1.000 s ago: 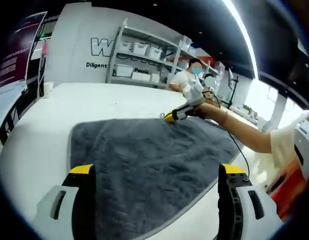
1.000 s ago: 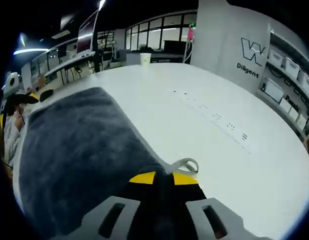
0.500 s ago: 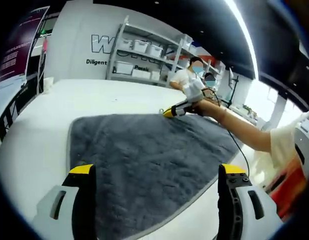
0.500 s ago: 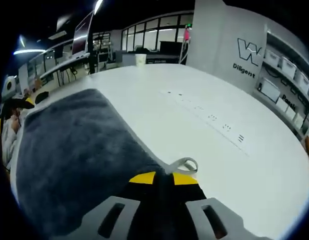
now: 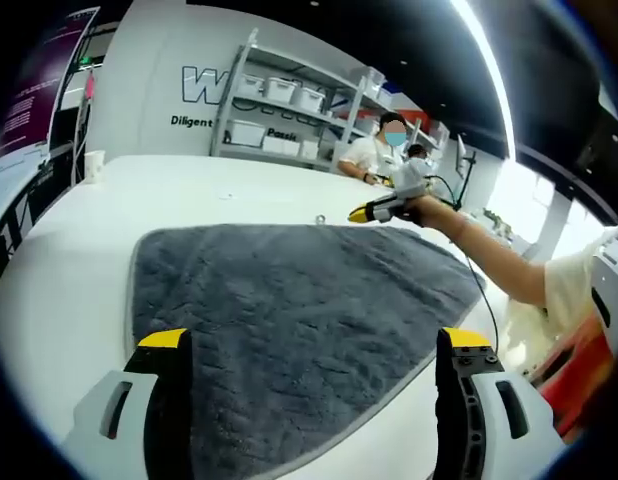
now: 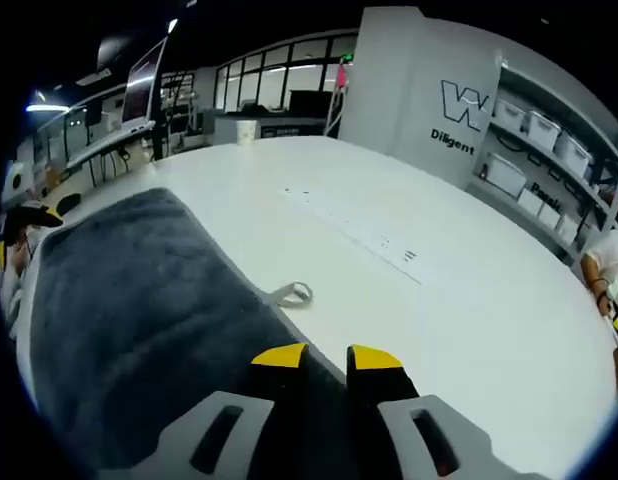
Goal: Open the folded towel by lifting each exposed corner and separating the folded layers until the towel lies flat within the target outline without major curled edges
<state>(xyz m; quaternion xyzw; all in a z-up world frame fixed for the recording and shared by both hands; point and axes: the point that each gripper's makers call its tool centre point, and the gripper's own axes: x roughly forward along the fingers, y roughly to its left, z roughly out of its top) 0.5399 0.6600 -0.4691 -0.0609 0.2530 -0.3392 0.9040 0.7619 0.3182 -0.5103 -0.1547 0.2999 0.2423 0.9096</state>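
The grey towel [image 5: 289, 300] lies spread on the white table [image 5: 59, 290]. My left gripper [image 5: 314, 342] is open, its jaws wide apart over the towel's near edge with nothing between them. Past the towel's far right corner, a hand holds my right gripper [image 5: 361, 214] just above the table. In the right gripper view the towel [image 6: 119, 290] spreads away to the left. Its hanging loop [image 6: 294, 293] lies free on the table ahead of the jaws. My right gripper [image 6: 327, 357] is open by a narrow gap and holds nothing.
A person's arm [image 5: 489, 265] reaches in from the right over the towel's edge. A paper cup [image 5: 94, 165] stands at the table's far left. Shelves with white bins [image 5: 279, 100] and seated people [image 5: 374, 155] are behind the table. Small printed marks [image 6: 389, 245] run across the bare tabletop [image 6: 439, 300].
My right gripper has let go of the towel's corner and drawn back to the right, leaving the loop on the table. The towel's far edge now lies flatter. My left gripper stays open.
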